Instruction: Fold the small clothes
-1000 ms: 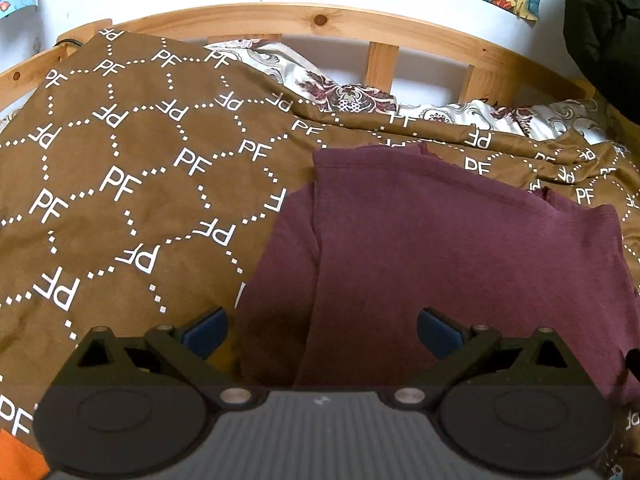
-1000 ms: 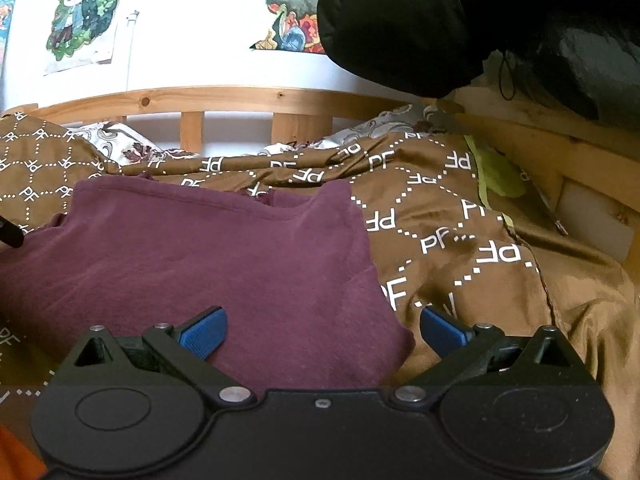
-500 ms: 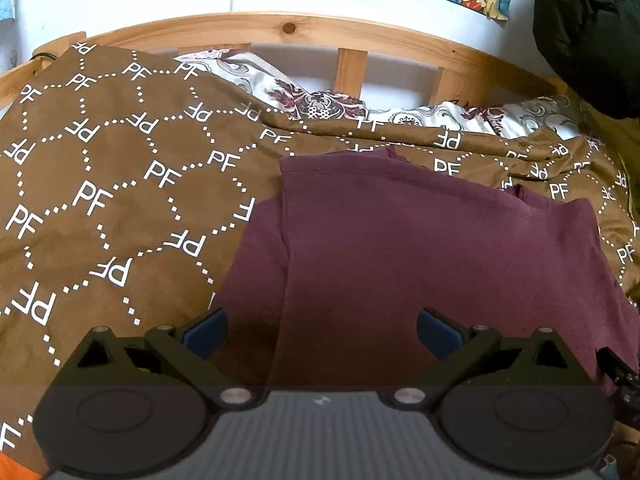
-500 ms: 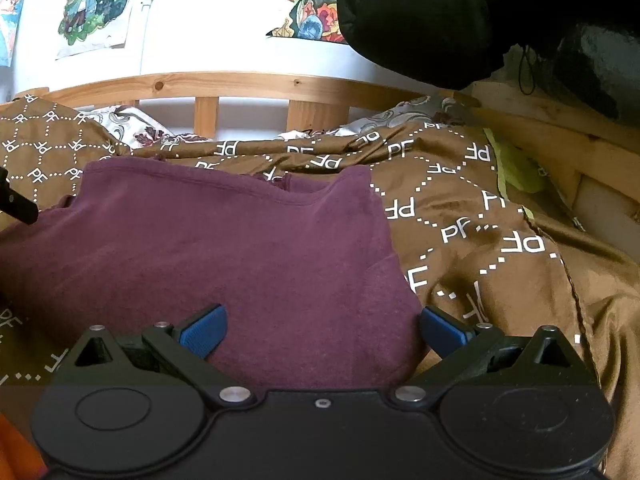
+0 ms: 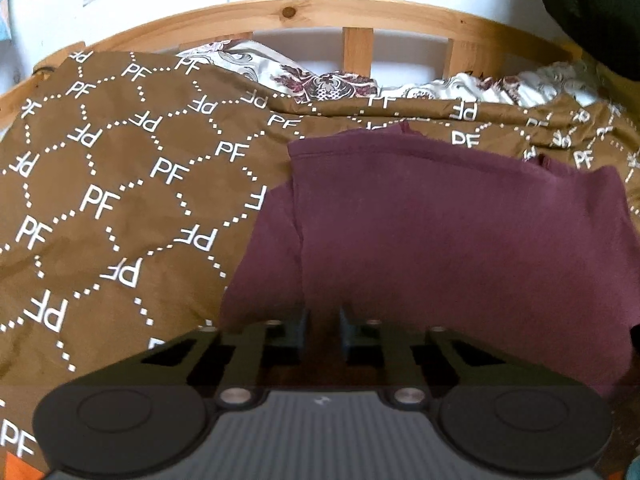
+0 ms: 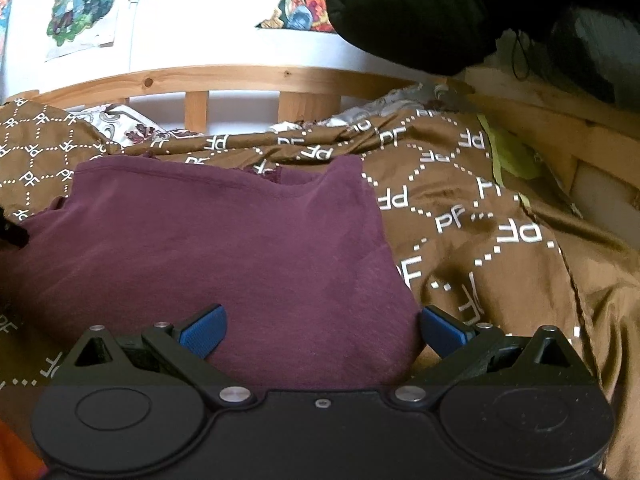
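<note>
Maroon shirt [image 5: 460,240] hem in left hand-held gripper [image 5: 323,326]

The shirt [image 5: 460,240] lies on the bedspread [image 5: 120,200], which covers the bed. Behind it runs the bed rail [image 5: 280,12], with a patterned sheet [image 5: 320,80] between. The left tool [image 5: 322,328] sits at the shirt's near left edge, the right tool [image 6: 322,328] at its near right.
</note>
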The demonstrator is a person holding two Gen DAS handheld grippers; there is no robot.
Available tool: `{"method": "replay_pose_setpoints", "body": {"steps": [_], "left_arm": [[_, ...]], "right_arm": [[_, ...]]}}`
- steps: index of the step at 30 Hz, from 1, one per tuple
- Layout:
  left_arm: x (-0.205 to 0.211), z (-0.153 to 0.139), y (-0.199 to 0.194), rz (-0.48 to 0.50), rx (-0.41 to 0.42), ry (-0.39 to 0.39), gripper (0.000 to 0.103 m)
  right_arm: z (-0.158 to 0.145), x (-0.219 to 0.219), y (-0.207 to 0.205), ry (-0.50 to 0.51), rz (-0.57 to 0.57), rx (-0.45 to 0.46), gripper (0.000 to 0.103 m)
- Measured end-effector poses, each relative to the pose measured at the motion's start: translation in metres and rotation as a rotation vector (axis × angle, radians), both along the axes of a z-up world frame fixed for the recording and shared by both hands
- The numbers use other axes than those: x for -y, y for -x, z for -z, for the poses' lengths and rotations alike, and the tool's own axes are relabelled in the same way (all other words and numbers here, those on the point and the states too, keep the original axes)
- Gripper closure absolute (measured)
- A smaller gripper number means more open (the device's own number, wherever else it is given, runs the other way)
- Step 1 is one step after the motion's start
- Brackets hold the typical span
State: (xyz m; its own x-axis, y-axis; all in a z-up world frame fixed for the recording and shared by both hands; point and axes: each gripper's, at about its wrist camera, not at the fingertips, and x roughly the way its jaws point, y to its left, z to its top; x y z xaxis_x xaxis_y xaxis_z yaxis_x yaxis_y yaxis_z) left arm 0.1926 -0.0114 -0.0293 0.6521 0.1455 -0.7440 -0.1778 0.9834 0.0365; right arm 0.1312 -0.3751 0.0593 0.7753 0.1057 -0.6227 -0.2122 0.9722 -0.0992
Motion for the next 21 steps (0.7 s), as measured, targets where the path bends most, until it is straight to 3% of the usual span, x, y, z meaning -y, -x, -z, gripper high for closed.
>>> {"method": "replay_pose_setpoints", "body": {"steps": [21], "left_arm": [[-0.0065, 0.0054, 0.0073, -0.004, 0.007, -0.054, 0.099]], "right_arm": [[0.0015, 0.001, -0.004, 0.0, 0.036, -0.031, 0.001]]}}
